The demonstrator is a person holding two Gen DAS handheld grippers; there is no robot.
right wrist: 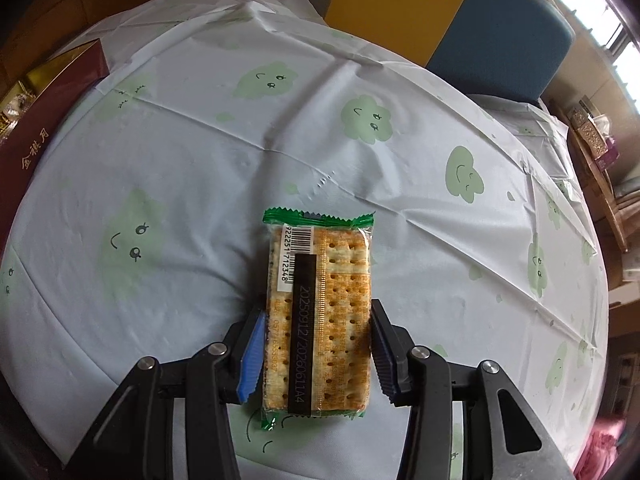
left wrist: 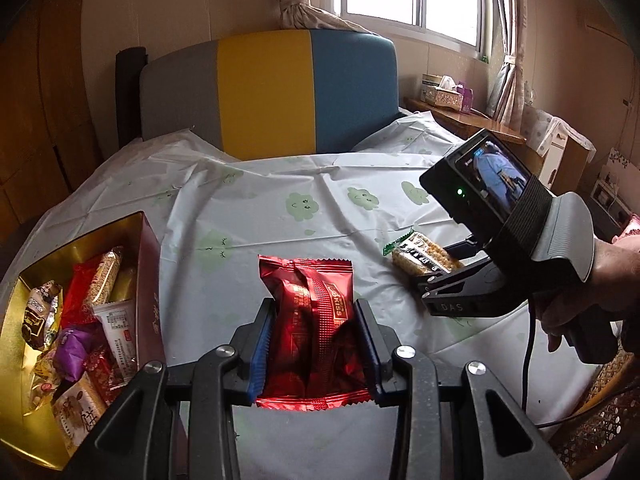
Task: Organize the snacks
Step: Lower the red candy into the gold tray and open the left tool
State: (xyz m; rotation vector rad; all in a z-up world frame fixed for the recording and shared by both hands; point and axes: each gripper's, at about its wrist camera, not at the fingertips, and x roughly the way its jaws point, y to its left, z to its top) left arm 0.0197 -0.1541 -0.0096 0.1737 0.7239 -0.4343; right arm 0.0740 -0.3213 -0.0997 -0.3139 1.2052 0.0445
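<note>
Left gripper [left wrist: 316, 344] – fingers clamped on a shiny red foil snack packet [left wrist: 314, 328], held above the pale cloud-print tablecloth [left wrist: 260, 208], just right of the open maroon gift box [left wrist: 148, 280] of mixed snacks. Right gripper [right wrist: 316, 354] – fingers clamped on a clear, green-edged cracker packet [right wrist: 320, 312].

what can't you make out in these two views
- Red packet, left wrist view: near end hidden behind the left gripper.
- Box of snacks: cut off by the left edge; lower snacks buried under others.
- Cracker pack, right wrist view: small side print too fine to read.
- Right gripper, left wrist view: fingertips hidden by the pack.
</note>
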